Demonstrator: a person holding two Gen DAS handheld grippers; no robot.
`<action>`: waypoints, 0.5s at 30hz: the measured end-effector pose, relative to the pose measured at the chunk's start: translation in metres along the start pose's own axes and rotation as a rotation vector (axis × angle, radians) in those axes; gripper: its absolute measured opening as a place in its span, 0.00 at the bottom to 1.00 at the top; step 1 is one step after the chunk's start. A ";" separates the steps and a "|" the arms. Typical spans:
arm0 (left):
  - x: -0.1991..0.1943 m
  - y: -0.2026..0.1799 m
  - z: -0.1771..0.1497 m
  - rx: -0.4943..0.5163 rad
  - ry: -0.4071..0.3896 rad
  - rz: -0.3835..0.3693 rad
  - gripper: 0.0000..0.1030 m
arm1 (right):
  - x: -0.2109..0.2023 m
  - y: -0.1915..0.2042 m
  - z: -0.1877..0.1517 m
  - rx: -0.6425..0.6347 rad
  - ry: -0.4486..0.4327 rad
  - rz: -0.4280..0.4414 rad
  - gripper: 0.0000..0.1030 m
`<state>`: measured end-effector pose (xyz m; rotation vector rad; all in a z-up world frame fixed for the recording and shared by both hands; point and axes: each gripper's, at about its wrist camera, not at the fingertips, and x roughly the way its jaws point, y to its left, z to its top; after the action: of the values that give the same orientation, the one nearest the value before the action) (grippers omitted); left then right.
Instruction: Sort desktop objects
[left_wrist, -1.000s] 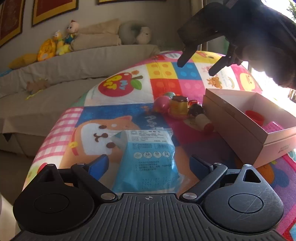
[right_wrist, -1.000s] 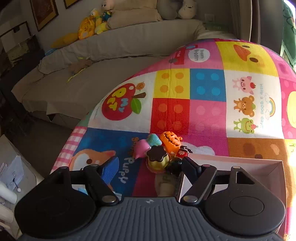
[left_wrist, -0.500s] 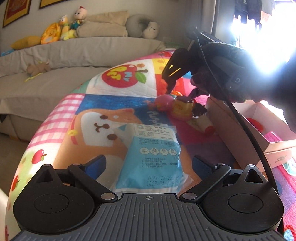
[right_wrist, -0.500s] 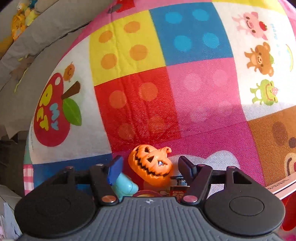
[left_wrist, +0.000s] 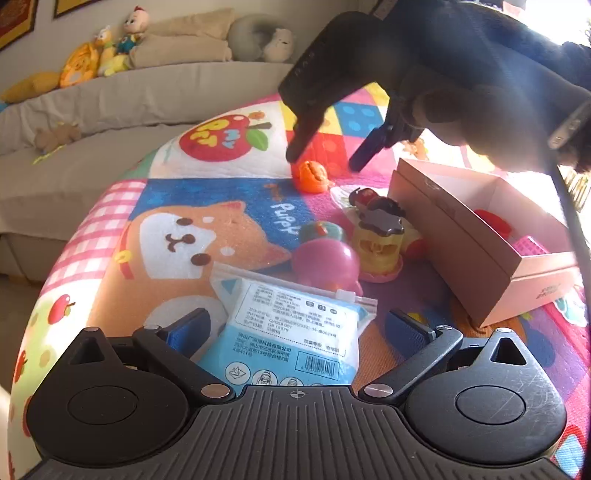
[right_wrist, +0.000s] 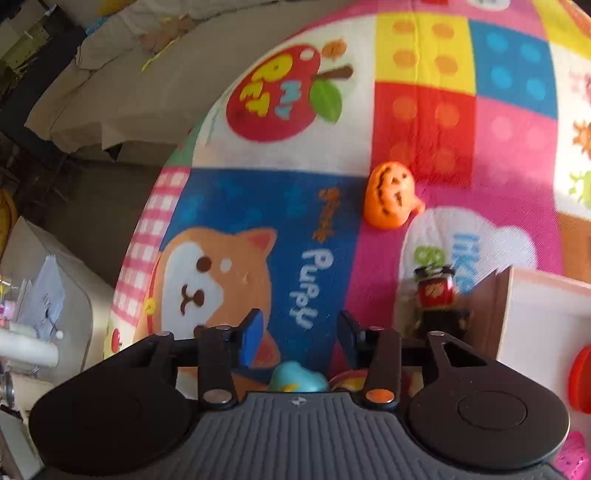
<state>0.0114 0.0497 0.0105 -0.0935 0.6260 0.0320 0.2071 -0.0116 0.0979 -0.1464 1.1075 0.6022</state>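
Left wrist view: my left claw (left_wrist: 295, 325) hangs spread wide over the blue-and-white packet (left_wrist: 295, 332), whose lower end lies between the pads with neither pad pressing on it. Further off, my right claw (left_wrist: 325, 162) points down at the orange pumpkin (left_wrist: 313, 176), which rests alone on the patterned mat (left_wrist: 207, 206) covering the worktop, apart from the toy cluster and the pink box (left_wrist: 480, 236). From the right wrist view the pumpkin (right_wrist: 389, 197) lies ahead of the right claw (right_wrist: 299, 332) and off to one side. That claw's jaws have just been opening, with nothing between them, so it is released. I judge the pumpkin light and small, probably hard moulded plastic with a rounded, smooth skin, so it could squirt out of a pinch. I would take it across its widest part, pads on opposite ribbed flanks, not on the little stem. The packet looks soft and slippery, best gripped across its narrow sides.
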 end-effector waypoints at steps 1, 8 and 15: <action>0.000 0.000 0.000 0.000 -0.001 0.000 1.00 | 0.002 -0.005 0.009 0.014 -0.046 -0.049 0.80; 0.003 0.007 0.000 -0.048 0.022 -0.007 1.00 | 0.069 -0.038 0.047 0.186 -0.060 -0.095 0.68; 0.004 0.012 0.000 -0.073 0.027 -0.023 1.00 | 0.039 -0.021 0.025 0.096 -0.031 0.010 0.35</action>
<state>0.0133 0.0615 0.0070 -0.1722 0.6503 0.0312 0.2503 -0.0039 0.0714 -0.0485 1.1051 0.5573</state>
